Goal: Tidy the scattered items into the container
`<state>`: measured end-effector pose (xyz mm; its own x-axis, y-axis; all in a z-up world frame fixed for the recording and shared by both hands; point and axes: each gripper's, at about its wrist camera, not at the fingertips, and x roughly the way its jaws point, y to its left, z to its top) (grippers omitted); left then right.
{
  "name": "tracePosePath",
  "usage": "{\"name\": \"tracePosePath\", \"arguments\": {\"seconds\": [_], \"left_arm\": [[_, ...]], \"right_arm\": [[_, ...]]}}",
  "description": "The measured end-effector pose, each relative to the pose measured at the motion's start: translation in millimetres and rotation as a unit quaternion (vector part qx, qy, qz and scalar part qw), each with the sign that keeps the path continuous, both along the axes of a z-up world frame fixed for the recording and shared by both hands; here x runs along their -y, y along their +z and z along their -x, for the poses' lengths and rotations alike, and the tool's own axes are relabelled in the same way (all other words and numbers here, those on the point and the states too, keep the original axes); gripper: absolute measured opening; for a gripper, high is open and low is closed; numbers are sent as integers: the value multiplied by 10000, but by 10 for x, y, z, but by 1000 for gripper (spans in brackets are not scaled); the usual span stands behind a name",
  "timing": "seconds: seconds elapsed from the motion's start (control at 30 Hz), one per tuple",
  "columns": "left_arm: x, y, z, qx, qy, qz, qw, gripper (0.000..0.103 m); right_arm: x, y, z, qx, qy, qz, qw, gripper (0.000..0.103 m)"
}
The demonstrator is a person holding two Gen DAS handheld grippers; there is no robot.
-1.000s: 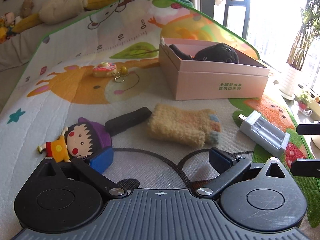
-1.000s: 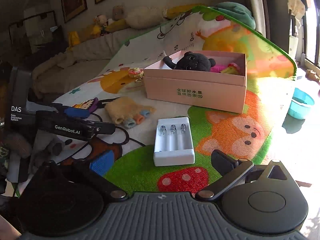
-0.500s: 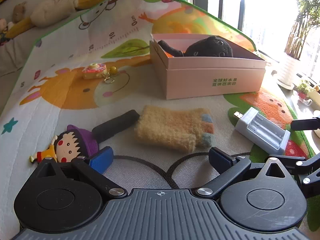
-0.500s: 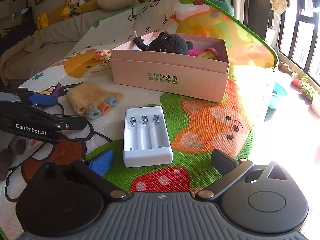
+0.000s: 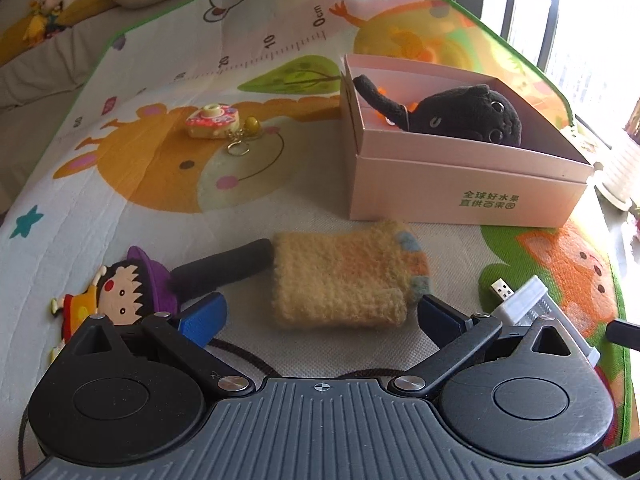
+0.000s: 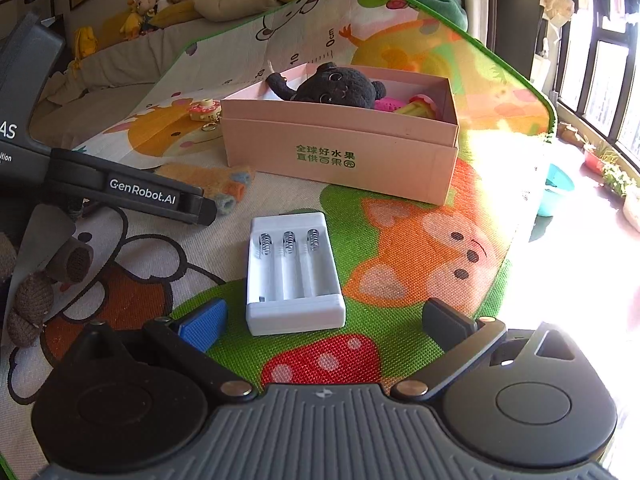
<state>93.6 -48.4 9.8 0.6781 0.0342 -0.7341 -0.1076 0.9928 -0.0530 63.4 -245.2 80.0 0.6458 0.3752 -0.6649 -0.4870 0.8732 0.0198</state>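
1. The pink box (image 5: pixel 464 184) sits on the far right part of the play mat (image 5: pixel 160 216). It has green Chinese writing on its near side. A black plush toy (image 5: pixel 468 114) lies inside it, and the right wrist view shows some pink and yellow things in there too.
2. A fuzzy yellow glove (image 5: pixel 340 280) lies on the mat just in front of the box. A black stick (image 5: pixel 222 266) touches its left end.
3. A white battery charger (image 6: pixel 294 274) with three springs lies on the mat, to the right of the glove.
4. A cartoon girl toy (image 5: pixel 120 288) is at the near left. A little camera keychain (image 5: pixel 214 122) is far left.
5. The mat shows a ruler with "0cm", "10" and "20".
6. The left hand-held gripper (image 5: pixel 320 316) is spread wide, just near the glove, holding nothing. Its side reads "GenRobot.AI".
7. The right hand-held gripper (image 6: pixel 324 320) is spread wide too, around the near end of the charger.
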Motion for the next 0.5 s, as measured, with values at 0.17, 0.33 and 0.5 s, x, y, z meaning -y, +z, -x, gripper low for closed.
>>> {"name": "tracePosePath", "arguments": {"seconds": [0.17,0.33,0.5], "left_arm": [[-54,104,-181,59,313,629,9975,103],[50,100,-221,236,73,179,9995,103],[50,-18,-417,105,-135,-490,9987,103]], "right_arm": [[-2,3,14,-1,-1,-5,10000,103],[0,7,17,-6,-1,-18,10000,103],[-1,9,19,-6,-5,-19,10000,103]]}}
